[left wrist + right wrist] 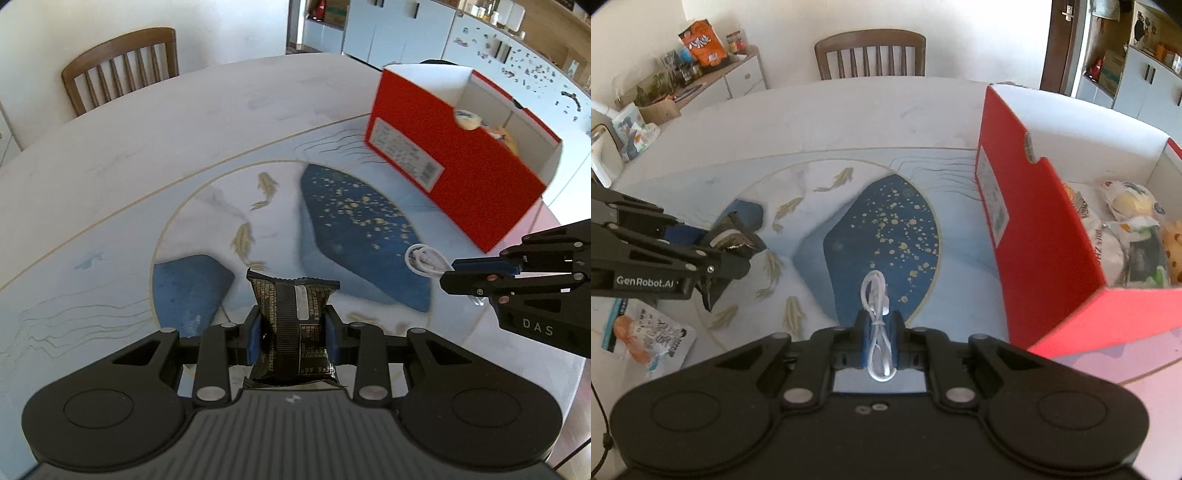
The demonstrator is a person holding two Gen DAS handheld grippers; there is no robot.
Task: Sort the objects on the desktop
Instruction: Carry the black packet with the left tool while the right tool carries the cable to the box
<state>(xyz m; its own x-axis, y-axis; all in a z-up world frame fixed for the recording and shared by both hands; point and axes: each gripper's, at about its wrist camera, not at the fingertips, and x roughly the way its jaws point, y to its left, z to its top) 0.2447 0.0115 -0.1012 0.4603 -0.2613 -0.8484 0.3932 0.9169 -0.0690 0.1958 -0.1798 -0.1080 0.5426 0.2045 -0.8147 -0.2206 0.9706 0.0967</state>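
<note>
The open red cardboard box (1045,229) holds crinkly snack packets (1126,221). Left of it, the left gripper (293,332) clamps a black foil sachet (295,325); the right gripper (879,332) pinches a coiled white cable (875,317).

This is a home, the dining corner of a lived-in flat. A round dining table (849,122) with a painted top of golden fish and deep blue shapes fills the middle, and a wooden slat-back chair (870,55) stands at its far edge against a plain white wall. Off the table's far left edge, a low white sideboard (738,79) carries an orange snack bag (703,42), jars and small plants. Beyond the far right edge, a dark wooden door (1065,40) opens onto pale cupboards (399,31), one stuck with small decals.
</note>
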